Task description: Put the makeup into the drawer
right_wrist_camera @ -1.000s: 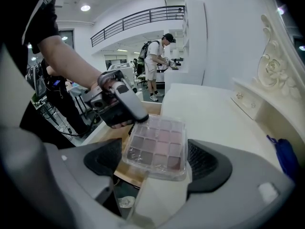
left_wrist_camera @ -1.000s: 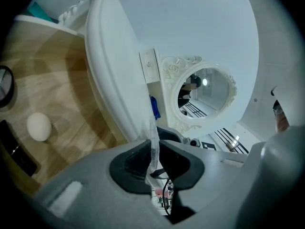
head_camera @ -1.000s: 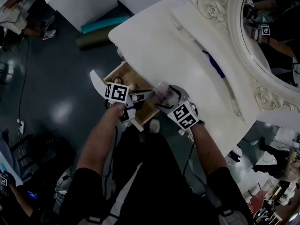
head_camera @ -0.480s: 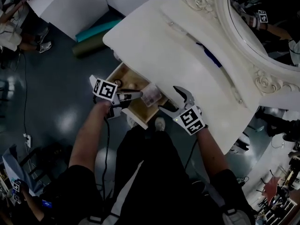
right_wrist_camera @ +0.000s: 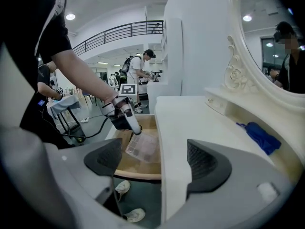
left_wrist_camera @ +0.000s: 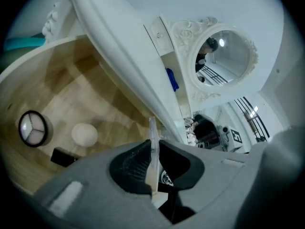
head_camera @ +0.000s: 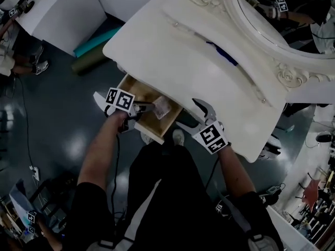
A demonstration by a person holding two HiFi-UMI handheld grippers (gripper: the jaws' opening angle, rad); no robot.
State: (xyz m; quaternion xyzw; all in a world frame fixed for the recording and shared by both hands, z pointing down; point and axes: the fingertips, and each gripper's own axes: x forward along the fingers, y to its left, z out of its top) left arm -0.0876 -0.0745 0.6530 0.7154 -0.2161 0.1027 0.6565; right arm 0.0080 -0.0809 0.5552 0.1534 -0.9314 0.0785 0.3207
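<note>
Now we hold clear flat plastic makeup palette (head_camera: pixel 161 107) only in left gripper (head_camera: pixel 153 107), jaws clamped on its edge, above open wooden drawer (head_camera: pixel 138 91), at its 3 o'clock side. Since second ago right gripper (head_camera: pixel 191 116) let go: jaws wide, empty, backed to 4 o'clock. Only lowering remains, we judge.

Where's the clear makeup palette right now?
Head view, left of centre: the palette is pinched in the left claw, over the open drawer beside the edge of the white table.
</note>
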